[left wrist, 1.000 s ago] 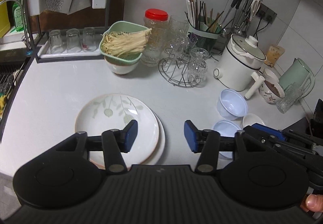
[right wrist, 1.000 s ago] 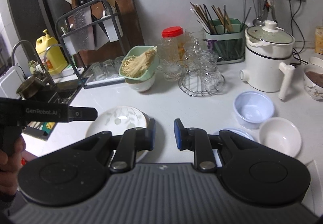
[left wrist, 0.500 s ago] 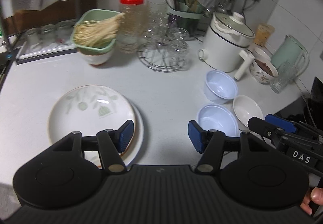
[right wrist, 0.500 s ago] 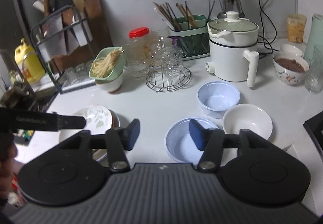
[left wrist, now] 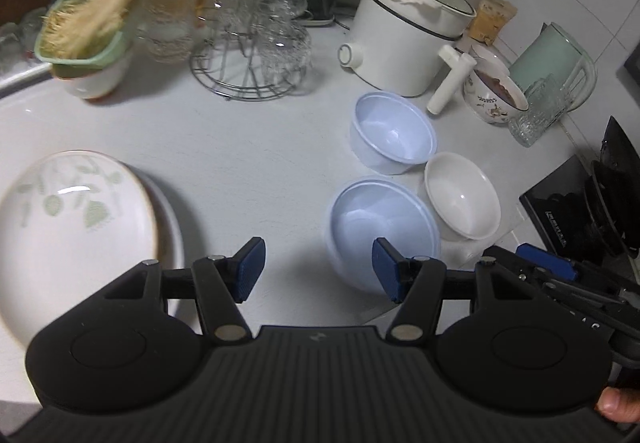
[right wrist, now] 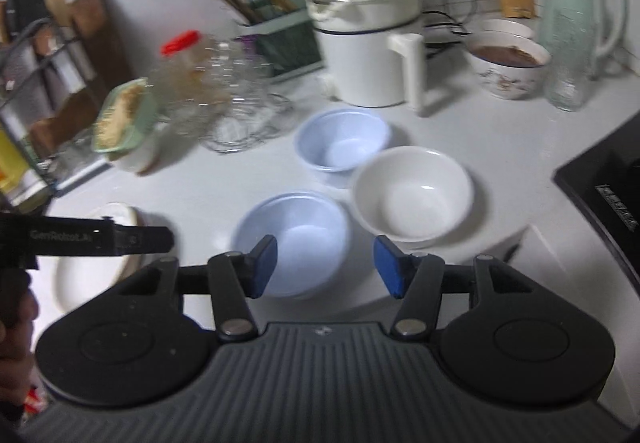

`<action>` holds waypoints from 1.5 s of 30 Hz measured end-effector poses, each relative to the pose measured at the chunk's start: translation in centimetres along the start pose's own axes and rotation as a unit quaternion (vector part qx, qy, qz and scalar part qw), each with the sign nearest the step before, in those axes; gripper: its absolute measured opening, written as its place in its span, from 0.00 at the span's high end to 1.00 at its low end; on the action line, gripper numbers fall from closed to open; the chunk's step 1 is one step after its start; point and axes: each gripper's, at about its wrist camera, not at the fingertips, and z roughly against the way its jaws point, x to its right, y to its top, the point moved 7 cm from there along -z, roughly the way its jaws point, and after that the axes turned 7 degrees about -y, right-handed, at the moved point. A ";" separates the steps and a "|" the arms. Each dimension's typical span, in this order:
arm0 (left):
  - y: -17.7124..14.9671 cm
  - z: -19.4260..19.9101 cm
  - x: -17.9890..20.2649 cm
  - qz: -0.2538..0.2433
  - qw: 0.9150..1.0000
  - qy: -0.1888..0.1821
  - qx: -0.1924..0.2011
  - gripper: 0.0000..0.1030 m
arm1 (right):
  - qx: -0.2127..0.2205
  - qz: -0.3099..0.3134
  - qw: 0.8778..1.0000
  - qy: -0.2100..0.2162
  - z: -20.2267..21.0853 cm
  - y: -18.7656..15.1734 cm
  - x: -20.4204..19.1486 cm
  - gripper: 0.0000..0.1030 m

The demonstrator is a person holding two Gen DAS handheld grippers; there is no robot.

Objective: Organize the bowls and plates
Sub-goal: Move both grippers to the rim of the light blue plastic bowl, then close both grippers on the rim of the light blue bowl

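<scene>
Leaf plate cut off at left edge; glasses & green tub blurred.

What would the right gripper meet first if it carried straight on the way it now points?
Most likely the wide, shallow pale blue plastic bowl nearest the camera. The right gripper has open, empty jaws, which have just been opening, and the bowl sits between and just beyond its blue pads. Depth is uncertain; it might strike the rim first.

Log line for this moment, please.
left gripper: jaws open, empty | right gripper: jaws just opened, empty, over near blue bowl | plates: stacked
</scene>
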 end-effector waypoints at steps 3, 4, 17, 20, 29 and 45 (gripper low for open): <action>0.2 -1.8 0.0 -0.006 1.000 -0.002 -0.004 0.38 | -0.005 -0.013 1.000 -0.004 -1.5 -0.1 0.9 0.46; 0.2 -2.4 0.1 -0.008 1.000 -0.001 -0.005 0.39 | -0.005 -0.016 1.000 -0.002 -1.9 -0.2 1.1 0.47; -0.2 -7.5 -1.0 -0.013 0.999 -0.018 -0.031 0.74 | -0.030 -0.054 0.998 -0.006 -7.5 -2.0 0.7 0.71; 0.0 -8.2 -1.0 -0.003 0.999 -0.025 -0.034 0.79 | -0.028 -0.073 0.997 -0.007 -8.2 -2.3 0.9 0.77; 1.4 -7.7 0.1 -0.028 0.999 -0.028 -0.025 0.83 | -0.024 -0.086 0.996 0.000 -8.4 -2.0 0.6 0.87; 2.8 -4.8 -3.7 -0.001 0.999 0.035 -0.010 0.83 | -0.009 -0.041 0.997 0.057 -9.1 -0.3 -4.0 0.87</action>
